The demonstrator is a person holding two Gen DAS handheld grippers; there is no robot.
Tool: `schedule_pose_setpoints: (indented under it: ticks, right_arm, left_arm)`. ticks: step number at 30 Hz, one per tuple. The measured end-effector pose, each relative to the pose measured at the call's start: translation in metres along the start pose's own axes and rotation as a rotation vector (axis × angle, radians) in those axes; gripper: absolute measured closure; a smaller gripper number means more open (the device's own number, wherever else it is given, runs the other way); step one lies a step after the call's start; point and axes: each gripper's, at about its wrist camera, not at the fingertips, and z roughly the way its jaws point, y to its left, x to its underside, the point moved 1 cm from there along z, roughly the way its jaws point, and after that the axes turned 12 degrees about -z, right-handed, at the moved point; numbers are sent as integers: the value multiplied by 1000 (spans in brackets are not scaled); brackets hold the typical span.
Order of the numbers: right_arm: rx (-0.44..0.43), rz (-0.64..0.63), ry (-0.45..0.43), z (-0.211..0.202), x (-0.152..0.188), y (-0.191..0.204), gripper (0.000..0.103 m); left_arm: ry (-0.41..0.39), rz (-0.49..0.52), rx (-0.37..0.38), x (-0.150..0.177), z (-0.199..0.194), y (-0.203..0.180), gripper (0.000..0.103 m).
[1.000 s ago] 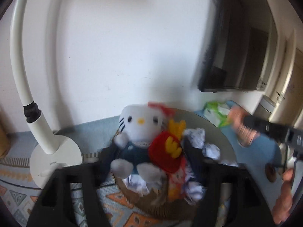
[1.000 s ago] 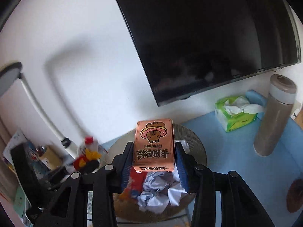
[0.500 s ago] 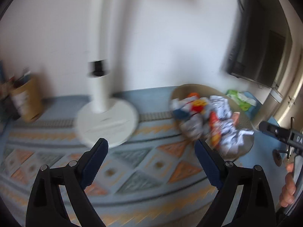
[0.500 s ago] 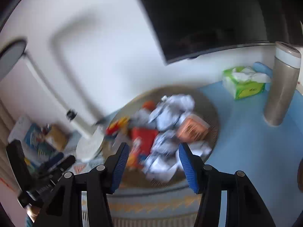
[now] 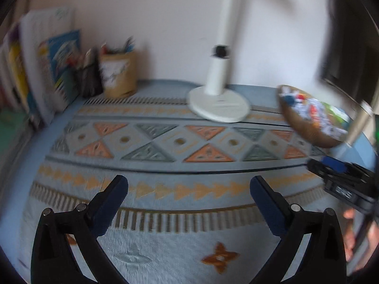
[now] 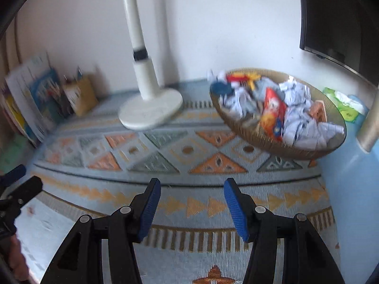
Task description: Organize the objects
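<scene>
Left gripper (image 5: 189,187) over the patterned table runner (image 5: 165,142), jaws wide apart after just spreading further, nothing between them. Right gripper (image 6: 192,193) likewise above the runner, jaws parted with a bare gap, no pad touching anything. Woven basket (image 6: 272,139) toward the right of the runner, near the wall, heaped with crumpled white paper (image 6: 305,120), a red snack packet (image 6: 273,112), an orange box (image 6: 318,112) at its right side and a red-and-yellow toy (image 6: 244,78) at the back. White lamp base (image 6: 151,111) just left of the basket, apart from it. Brown pen cup (image 5: 118,75) and upright books (image 5: 54,71) at far left by the wall. Green tissue pack (image 6: 343,103) behind the basket on the blue surface. Much of both views blurred.
</scene>
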Motion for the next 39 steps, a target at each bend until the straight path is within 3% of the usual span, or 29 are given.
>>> schedule_pose_setpoints:
  ticks: [3, 9, 11, 12, 14, 22, 33, 39]
  right_arm:
    - [25, -37, 19, 13, 8, 5, 49]
    - [-5, -24, 69, 32, 22, 3, 49]
    - [-12, -25, 82, 38, 28, 5, 46]
    - [-11, -28, 98, 41, 30, 7, 45]
    - [-8, -44, 100, 41, 29, 10, 32]
    - [-38, -42, 119, 45, 29, 11, 17]
    - [-5, -27, 157, 51, 29, 10, 0]
    - [-2, -30, 164, 52, 29, 11, 0]
  left_arm:
    - [10, -23, -43, 11, 20, 11, 1]
    - [70, -105, -76, 17, 35, 25, 1]
    - [145, -123, -94, 22, 46, 27, 1]
    - [137, -93, -127, 22, 47, 23, 1]
    - [164, -27, -177, 26, 55, 12, 1]
    - [169, 0, -165, 33, 53, 10, 0]
    - [170, 2, -163, 34, 53, 12, 0]
    - [170, 2, -162, 34, 53, 14, 0]
